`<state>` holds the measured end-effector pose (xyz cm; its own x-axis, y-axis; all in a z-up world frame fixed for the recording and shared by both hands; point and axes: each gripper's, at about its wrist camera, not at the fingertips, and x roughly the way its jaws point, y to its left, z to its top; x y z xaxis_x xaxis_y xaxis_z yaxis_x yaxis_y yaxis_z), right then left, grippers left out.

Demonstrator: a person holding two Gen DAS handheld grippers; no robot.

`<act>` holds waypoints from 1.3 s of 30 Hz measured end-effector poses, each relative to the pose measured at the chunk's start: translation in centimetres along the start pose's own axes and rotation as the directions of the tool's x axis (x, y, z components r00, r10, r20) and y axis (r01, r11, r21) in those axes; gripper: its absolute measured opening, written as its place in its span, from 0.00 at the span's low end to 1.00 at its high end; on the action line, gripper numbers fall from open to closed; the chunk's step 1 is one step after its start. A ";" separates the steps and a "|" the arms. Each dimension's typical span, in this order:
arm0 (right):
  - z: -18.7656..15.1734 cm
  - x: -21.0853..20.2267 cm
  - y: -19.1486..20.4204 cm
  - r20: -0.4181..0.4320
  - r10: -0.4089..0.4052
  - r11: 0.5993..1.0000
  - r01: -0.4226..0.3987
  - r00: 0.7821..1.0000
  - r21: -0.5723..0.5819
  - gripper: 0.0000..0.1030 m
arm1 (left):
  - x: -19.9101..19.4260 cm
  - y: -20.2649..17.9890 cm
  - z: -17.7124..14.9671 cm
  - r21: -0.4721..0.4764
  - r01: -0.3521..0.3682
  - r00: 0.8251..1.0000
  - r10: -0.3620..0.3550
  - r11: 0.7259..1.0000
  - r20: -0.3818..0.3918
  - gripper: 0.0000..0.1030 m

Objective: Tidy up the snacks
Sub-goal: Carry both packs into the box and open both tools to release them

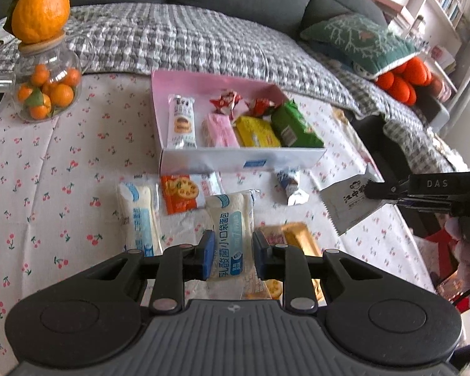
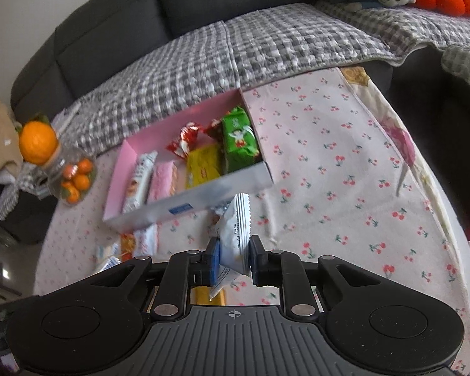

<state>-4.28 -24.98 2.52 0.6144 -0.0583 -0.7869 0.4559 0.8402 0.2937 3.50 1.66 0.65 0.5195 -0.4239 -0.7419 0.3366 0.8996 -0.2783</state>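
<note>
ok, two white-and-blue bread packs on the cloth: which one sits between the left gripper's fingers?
The right-hand bread pack, lying between the left gripper fingers beside the orange cracker packet. The other bread pack lies further left, outside them.

The white cotton-looking tablecloth printed with red cherries [image 1: 62, 163] lies matt and creased over the table. The shallow pink-lined cardboard box [image 1: 222, 156] has a smooth, faintly glossy white outer wall. Inside it, the green plastic snack packet [image 1: 293, 125] and the yellow foil-like packet [image 1: 257, 131] shine. The silvery serrated-edge sachet [image 2: 236, 228] is a shiny, crinkled film. The round clear glass teapot [image 1: 47, 87] is glossy, capped by a pale wooden lid [image 1: 40, 45]. The grey checked quilted sofa cover [image 1: 188, 37] looks soft and puckered. The left gripper [image 1: 230, 255] is matt black plastic with ribbed housing and metal rivets.
</note>
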 end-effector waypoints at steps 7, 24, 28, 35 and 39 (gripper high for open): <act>1.7 0.7 1.7 0.021 0.039 0.998 -0.040 0.999 0.037 0.18 | 0.1 0.2 2.0 -0.048 0.005 0.999 -0.003 0.999 0.038 0.22; 5.9 6.0 4.6 0.105 0.101 0.987 -0.113 0.989 0.117 0.18 | 3.4 0.4 6.6 -0.060 -0.056 0.996 0.060 0.997 0.068 0.22; 6.2 7.6 5.2 0.107 0.101 0.988 -0.112 0.989 0.102 0.18 | 5.0 0.6 7.8 -0.043 -0.078 0.995 0.080 0.996 0.058 0.22; 6.7 10.1 4.9 0.092 0.075 0.993 -0.083 0.993 0.089 0.18 | 7.9 1.1 10.1 -0.053 -0.090 0.995 0.092 0.995 0.042 0.22; 6.6 11.0 4.4 0.074 0.102 0.989 -0.109 0.992 0.098 0.18 | 9.5 0.9 11.1 -0.043 -0.104 0.994 0.105 0.994 0.039 0.22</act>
<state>8.76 -25.53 -1.26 0.7038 -0.0121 -0.7102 0.4470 0.7845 0.4297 17.47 -2.72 0.16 0.5822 -0.3306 -0.7428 0.2465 0.9424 -0.2262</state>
